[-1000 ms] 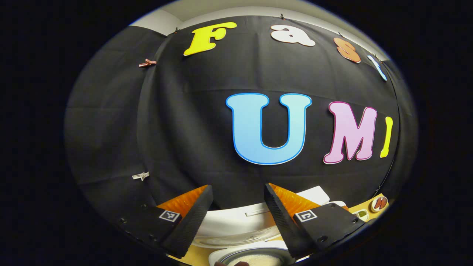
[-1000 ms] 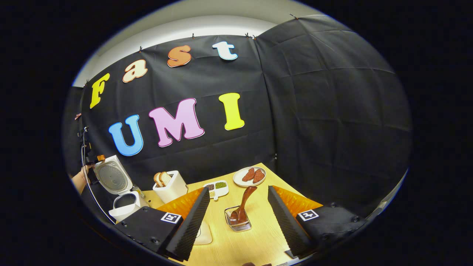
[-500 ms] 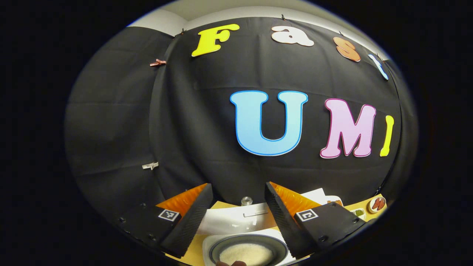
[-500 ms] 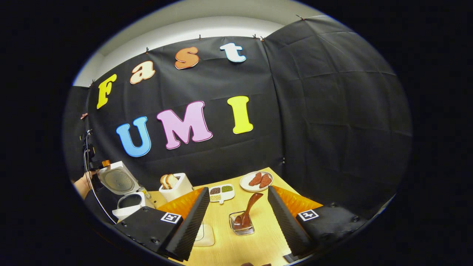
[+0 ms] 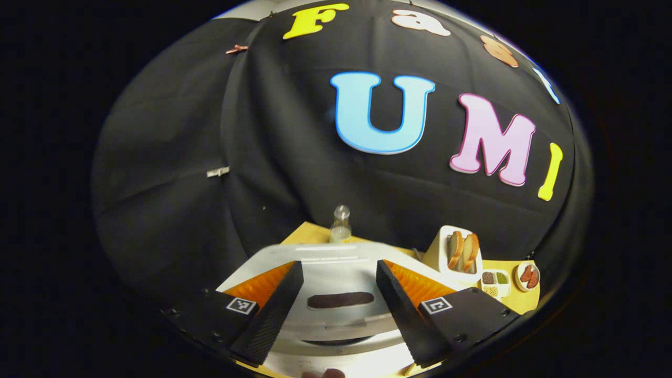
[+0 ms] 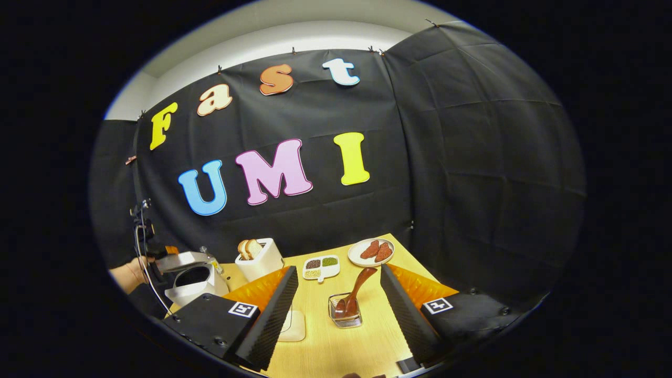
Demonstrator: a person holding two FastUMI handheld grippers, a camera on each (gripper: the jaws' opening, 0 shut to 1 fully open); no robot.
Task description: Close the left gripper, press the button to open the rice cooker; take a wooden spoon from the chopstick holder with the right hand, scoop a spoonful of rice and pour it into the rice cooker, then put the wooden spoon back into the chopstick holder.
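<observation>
**Spoon dead ahead of my right gripper, handle leaning away to the right**

My right gripper point(image 6: 338, 304) hangs spread wide and empty; the spoon point(image 6: 355, 294) stands in the holder point(image 6: 345, 315) straight ahead between my fingers, bowl down, long axis tilted up and right. This hand is clearly nearer. My left gripper point(image 5: 338, 296), also spread and holding nothing, sits over the cooker point(image 5: 336, 273), its lid lying between those fingers.

My left gripper view looks down close over the rice cooker point(image 5: 336, 294); my right gripper view faces across the table point(image 6: 341, 346), sharing the toaster point(image 6: 258, 261).
</observation>
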